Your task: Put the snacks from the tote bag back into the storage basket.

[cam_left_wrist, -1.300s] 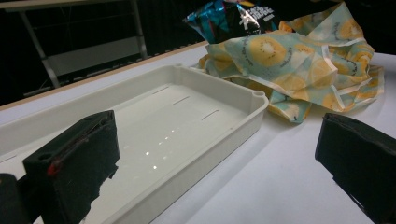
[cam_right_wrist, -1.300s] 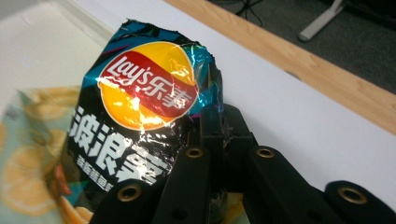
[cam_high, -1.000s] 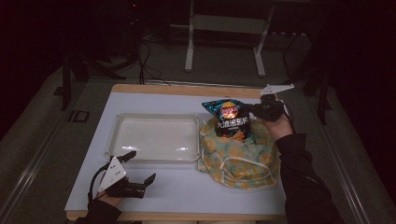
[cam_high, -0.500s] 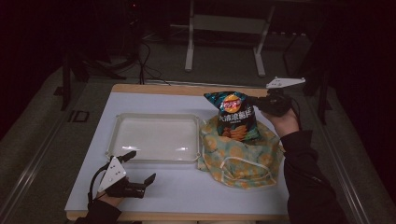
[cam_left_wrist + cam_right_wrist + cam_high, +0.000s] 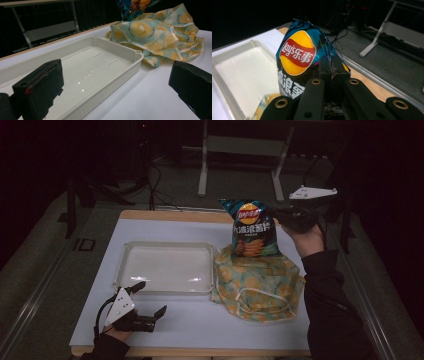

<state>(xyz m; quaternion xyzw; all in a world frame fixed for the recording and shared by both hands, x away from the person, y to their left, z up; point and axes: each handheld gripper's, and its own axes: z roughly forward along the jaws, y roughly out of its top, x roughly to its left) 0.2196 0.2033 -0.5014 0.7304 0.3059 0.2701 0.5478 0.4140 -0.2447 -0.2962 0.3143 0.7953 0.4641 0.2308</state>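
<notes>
Right tongs (image 5: 331, 65) pinch the chip bag (image 5: 254, 227) (above the patterned cloth (image 5: 260, 280)).

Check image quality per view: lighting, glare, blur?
High view: lit table, surroundings near black, glare streak on the white tray. Left gripper view: tray sharp with specular dots, near jaws soft. Right gripper view: chip bag logo legible, background dark, jaws slightly blurred.

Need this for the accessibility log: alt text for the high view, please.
The right gripper holds a chip bag above a patterned cloth bag. A white tray lies left of it, and the open left gripper rests at the table's near edge.
</notes>
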